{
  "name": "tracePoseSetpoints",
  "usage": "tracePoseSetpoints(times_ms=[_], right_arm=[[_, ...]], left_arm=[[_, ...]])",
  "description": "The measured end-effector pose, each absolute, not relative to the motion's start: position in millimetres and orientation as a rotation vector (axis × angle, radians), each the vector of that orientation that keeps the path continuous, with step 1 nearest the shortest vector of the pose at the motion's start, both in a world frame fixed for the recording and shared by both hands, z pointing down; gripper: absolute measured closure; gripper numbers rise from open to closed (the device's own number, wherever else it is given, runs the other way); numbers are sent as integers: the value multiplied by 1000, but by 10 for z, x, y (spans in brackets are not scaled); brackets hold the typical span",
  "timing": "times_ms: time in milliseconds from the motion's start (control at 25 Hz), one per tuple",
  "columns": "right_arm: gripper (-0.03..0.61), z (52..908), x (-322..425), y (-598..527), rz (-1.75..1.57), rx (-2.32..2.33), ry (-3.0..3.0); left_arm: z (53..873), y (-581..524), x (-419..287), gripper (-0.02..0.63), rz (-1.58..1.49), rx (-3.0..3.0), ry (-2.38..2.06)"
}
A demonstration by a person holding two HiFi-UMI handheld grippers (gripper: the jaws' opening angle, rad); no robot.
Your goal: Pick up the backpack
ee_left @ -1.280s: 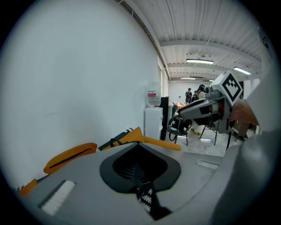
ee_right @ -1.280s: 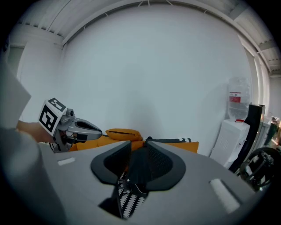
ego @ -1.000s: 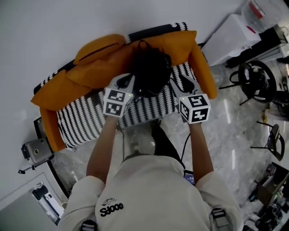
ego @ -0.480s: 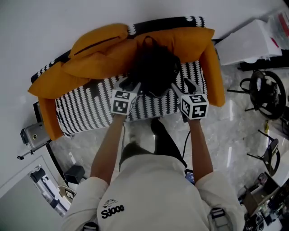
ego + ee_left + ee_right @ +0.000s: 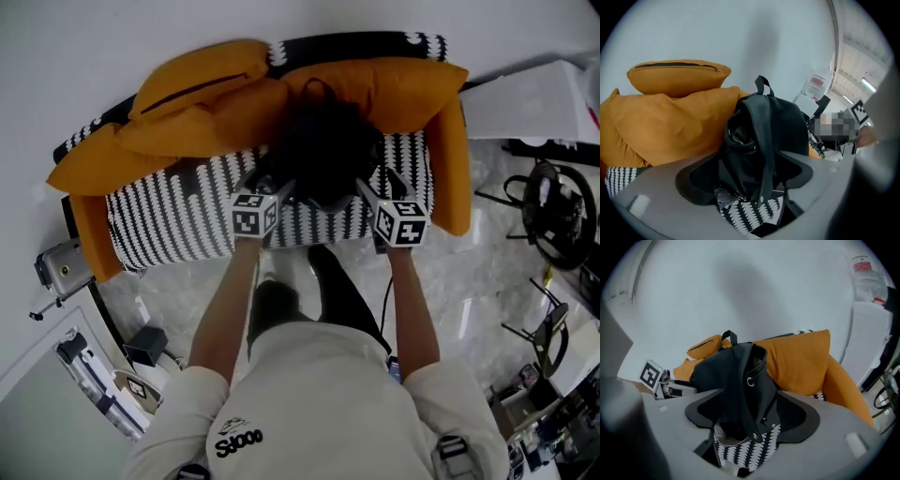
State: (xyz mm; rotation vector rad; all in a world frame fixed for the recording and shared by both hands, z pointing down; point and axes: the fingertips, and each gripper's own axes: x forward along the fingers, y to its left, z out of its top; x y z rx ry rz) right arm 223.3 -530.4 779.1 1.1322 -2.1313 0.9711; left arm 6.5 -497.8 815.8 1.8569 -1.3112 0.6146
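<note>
The left gripper (image 5: 745, 180) had just been opening and stood with its jaws wide, one flank of the black backpack (image 5: 773, 126) and a strap between them, unpinched. The right gripper (image 5: 750, 420) had likewise just spread its jaws around the other flank. The backpack stood upright on the striped sofa (image 5: 178, 211) against orange cushions (image 5: 202, 103). The step seemed the approach; next, both jaws would need to close on fabric before any lift
</note>
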Motion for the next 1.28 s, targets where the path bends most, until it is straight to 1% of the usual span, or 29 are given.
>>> tracePoseSetpoints(times_ms=[160, 320, 440, 520, 600, 680, 800, 880, 920, 1120, 1280], right_arm=[[235, 7984, 2094, -5364, 1017, 1098, -2149], [238, 8187, 2129, -5363, 1040, 1100, -2109], [249, 8279, 2026, -5412, 1089, 1103, -2118], [279, 8284, 1972, -5457, 1152, 1105, -2145], [334, 8282, 1957, -5498, 1235, 1110, -2161], [369, 8312, 1947, -5524, 1270, 1110, -2150], [420, 8356, 1953, -5511, 1205, 1119, -2109], [466, 8346, 1934, -5486, 1140, 1127, -2089], [483, 8331, 1913, -5468, 1114, 1131, -2080], [525, 8193, 1767, -5275, 1067, 1178, -2039], [548, 8034, 1710, -5034, 1019, 1209, -2041]], left_arm=[[8343, -5028, 89, 225, 584, 1846, -1310], [8572, -5029, 255, 227, 542, 1792, -1303], [8668, -5055, 226, 244, 492, 1752, -1337], [8689, -5080, 244, 268, 468, 1742, -1355], [8721, -5091, 308, 288, 462, 1738, -1359], [8755, -5109, 330, 313, 460, 1731, -1371], [8783, -5124, 340, 348, 449, 1718, -1371], [8777, -5116, 360, 374, 459, 1721, -1349], [8765, -5108, 369, 396, 465, 1728, -1333], [8652, -5018, 380, 529, 488, 1802, -1264], [8513, -4938, 347, 561, 610, 1909, -1234]])
